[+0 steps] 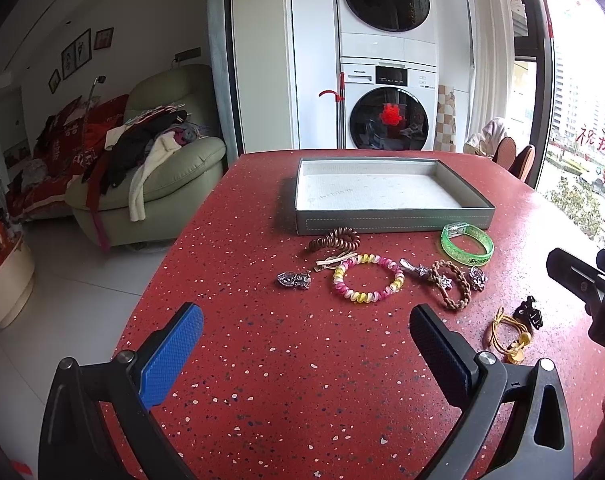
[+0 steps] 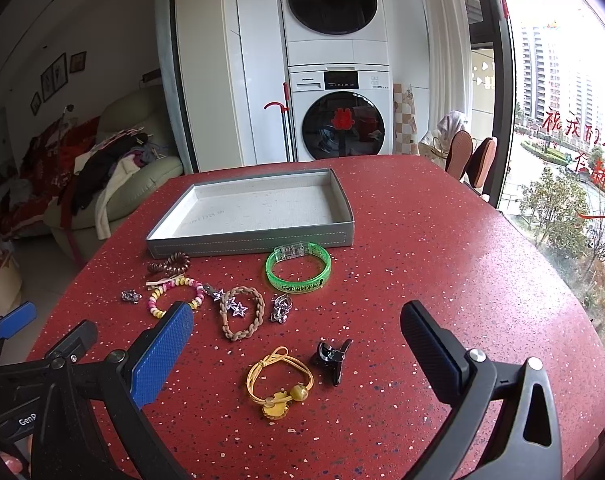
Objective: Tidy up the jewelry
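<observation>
- Presently, left gripper (image 1: 306,332) stands wide open, holding nothing, above the red speckled table (image 1: 262,380); bare tabletop lies between its fingers.
- Pink-and-yellow spiral hair tie (image 1: 368,278) lies just beyond that gap, with a silver charm (image 1: 294,280) to its left.
- Grey tray (image 1: 390,224) sits farther back; a brown spiral hair tie (image 1: 334,239) lies just beside its front wall, and a green bangle (image 1: 467,245) lies near its right corner.
- Right gripper (image 2: 296,334) is likewise spread open and empty.
- Yellow elastic hair tie (image 2: 280,382) and black claw clip (image 2: 332,358) lie between its fingers, apart from both pads.
- Braided brown band (image 2: 240,314) with star clip lies beyond, near the blue pad (image 2: 162,356).
</observation>
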`<action>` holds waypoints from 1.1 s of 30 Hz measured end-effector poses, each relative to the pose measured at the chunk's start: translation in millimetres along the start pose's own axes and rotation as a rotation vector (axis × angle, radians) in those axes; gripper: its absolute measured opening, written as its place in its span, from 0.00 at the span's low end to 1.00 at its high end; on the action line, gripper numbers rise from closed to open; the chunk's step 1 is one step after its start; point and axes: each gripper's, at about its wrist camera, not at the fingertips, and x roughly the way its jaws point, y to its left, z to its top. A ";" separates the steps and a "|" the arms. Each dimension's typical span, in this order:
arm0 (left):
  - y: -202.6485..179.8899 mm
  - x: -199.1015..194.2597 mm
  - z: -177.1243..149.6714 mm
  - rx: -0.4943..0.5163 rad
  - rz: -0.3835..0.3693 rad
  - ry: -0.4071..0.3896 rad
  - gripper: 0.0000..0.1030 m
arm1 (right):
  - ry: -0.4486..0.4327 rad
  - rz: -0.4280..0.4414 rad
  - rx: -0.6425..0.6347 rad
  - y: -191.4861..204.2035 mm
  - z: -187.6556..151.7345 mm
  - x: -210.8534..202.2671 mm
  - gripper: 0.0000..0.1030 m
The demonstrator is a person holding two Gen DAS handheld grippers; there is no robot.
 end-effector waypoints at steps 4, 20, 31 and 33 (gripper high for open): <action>0.3 0.1 0.0 0.000 -0.001 0.001 1.00 | -0.001 0.000 0.000 0.2 0.2 0.1 1.00; -1.1 1.2 -1.6 0.000 -0.001 0.002 1.00 | -0.002 0.003 -0.001 0.8 0.1 0.4 1.00; -1.5 1.7 -2.0 0.000 -0.001 0.005 1.00 | -0.002 0.003 0.000 1.0 0.0 0.3 1.00; -1.2 1.6 -1.8 -0.001 -0.001 0.003 1.00 | -0.002 0.003 0.001 0.8 0.2 0.2 1.00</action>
